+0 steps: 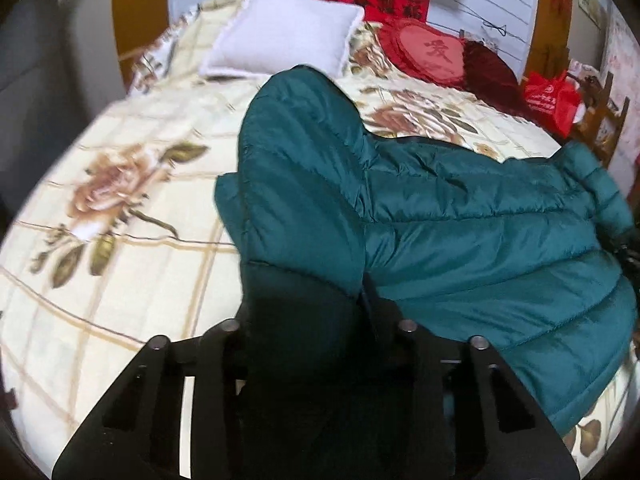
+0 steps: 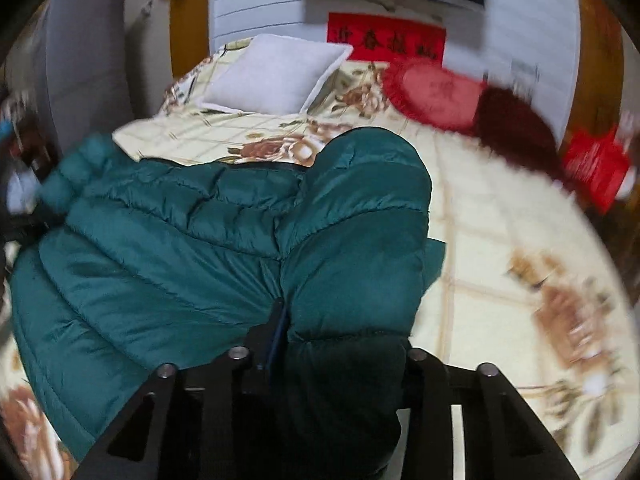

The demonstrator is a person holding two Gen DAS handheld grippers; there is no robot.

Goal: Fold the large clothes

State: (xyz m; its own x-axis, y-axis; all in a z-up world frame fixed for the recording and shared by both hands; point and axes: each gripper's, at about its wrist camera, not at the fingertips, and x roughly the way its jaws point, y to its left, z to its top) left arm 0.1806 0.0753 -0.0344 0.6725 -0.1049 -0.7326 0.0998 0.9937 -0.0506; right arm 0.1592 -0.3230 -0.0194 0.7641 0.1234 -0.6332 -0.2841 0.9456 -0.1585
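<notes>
Teal puffer jacket [image 1: 460,216] edges clamped in left claw [image 1: 308,304] and right claw [image 2: 340,336]; bedspread [image 1: 120,240] bare beside.

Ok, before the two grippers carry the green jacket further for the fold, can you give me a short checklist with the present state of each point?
1. Left gripper has jacket fabric between its jaws: ok, a padded end fills the gap.
2. Right gripper has fabric between its jaws: ok, the same on the other end.
3. Grip is firm on both sides: cannot tell, the pads are hidden under the fabric.
4. Middle of the jacket lies on the bedspread: ok, though wrinkled.
5. White pillow and red cushion are away from the jacket: ok, both lie at the head of the bed.
6. Jacket zipper closed: cannot tell.
</notes>
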